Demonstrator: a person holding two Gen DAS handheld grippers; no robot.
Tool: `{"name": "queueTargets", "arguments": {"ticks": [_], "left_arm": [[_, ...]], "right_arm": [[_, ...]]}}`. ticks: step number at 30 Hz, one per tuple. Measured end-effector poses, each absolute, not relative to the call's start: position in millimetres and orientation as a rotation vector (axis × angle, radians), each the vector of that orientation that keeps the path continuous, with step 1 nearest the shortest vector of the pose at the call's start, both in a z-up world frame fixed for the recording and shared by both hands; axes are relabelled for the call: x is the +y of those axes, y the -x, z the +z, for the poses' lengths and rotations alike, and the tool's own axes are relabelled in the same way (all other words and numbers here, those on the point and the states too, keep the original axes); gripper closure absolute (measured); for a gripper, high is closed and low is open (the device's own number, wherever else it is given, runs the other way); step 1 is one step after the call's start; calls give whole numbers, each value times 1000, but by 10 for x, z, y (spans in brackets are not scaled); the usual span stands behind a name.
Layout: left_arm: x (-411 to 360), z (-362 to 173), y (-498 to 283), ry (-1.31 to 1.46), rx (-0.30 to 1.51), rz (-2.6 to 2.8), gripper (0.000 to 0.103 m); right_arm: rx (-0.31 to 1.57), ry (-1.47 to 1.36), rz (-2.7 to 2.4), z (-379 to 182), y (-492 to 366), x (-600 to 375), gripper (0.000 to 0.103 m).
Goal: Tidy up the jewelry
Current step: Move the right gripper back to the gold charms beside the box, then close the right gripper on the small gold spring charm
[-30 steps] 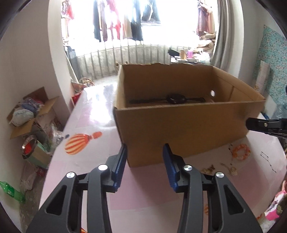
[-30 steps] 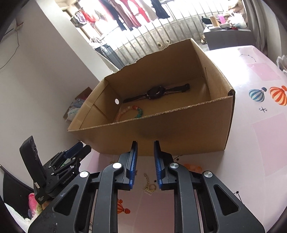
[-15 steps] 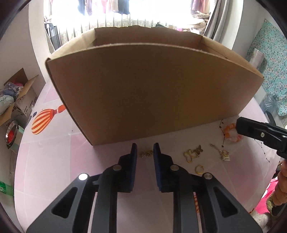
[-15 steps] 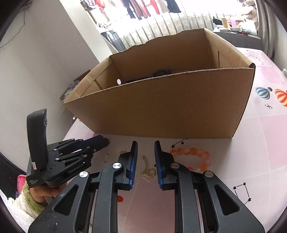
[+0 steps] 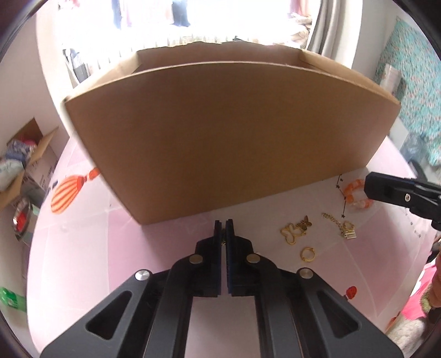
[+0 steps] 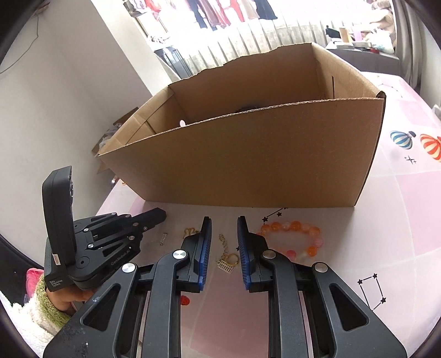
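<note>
Pinching a small gold trinket (image 5: pixel 223 243), the left claw (image 5: pixel 223 228) is closed; the right claw (image 6: pixel 224 234) stands slightly apart, empty, over a gold chain (image 6: pixel 226 249) beside the box (image 6: pixel 248 154).

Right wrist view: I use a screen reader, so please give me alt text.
The right gripper hovers open over a gold chain on a pink table, before a cardboard box. An orange bead bracelet lies right; the left gripper is left.

- Pink tablecloth (image 5: pixel 82 247) with balloon prints, underfoot.
- Open carton of clutter (image 5: pixel 24 162), floor, nine o'clock.
- Hanging clothes (image 6: pixel 220 13), window, twelve o'clock.
- Teal patterned fabric (image 5: pixel 413 91), two o'clock.
</note>
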State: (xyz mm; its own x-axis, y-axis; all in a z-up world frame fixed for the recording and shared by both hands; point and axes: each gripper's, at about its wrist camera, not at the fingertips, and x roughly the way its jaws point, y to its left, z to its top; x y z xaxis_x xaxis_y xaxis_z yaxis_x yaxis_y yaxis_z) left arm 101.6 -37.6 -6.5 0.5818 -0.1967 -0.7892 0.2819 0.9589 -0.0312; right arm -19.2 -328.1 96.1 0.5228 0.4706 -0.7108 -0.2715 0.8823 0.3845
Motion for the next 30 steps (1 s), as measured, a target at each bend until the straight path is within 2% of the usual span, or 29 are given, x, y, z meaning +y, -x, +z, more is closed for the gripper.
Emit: {"name": "queueTargets", "arguments": {"ticks": [13, 22, 27, 30], "left_arm": [[-50, -17, -750, 8, 894, -260, 101], [100, -164, -747, 59, 885, -277, 101], [136, -176, -747, 77, 881, -288, 101], [137, -187, -711, 73, 876, -287, 101]], "right_arm": [[937, -151, 532, 1022, 282, -2975, 83], [957, -14, 616, 965, 151, -2571, 69], [971, 90, 662, 859, 66, -2322, 69], [971, 142, 673, 852, 50, -2209, 75]]}}
